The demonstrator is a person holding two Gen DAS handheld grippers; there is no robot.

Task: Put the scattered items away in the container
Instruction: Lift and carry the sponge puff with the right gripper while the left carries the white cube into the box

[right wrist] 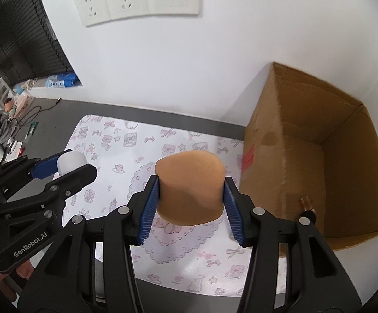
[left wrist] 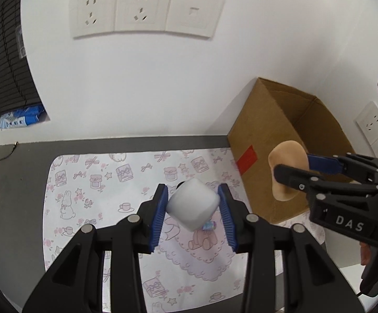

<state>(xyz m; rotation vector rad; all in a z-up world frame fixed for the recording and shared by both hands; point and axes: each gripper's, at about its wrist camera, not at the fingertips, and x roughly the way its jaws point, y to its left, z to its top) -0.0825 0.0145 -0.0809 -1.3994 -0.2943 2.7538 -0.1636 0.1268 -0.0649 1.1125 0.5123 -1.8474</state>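
My left gripper (left wrist: 193,206) is shut on a white foam cube (left wrist: 193,207), held tilted above the patterned mat (left wrist: 97,182). From the right wrist the same left gripper (right wrist: 71,165) shows at the left with the white cube (right wrist: 70,163). A tan sponge (right wrist: 190,186) sits clamped in my right gripper (right wrist: 191,190), raised over the mat (right wrist: 126,146). In the left wrist view the right gripper (left wrist: 290,164) and its tan sponge (left wrist: 287,169) hang in front of the open cardboard box (left wrist: 257,140). A small item (left wrist: 209,225) lies on the mat under the cube. The box (right wrist: 267,156) stands at the mat's right edge.
A small object (right wrist: 306,204) lies inside the box. Wall sockets (left wrist: 142,13) are above the grey table (left wrist: 16,172). Cables and clutter (right wrist: 11,120) sit at the far left. A blue-white packet (left wrist: 19,118) rests on the sill. A person's hand (right wrist: 23,271) shows low left.
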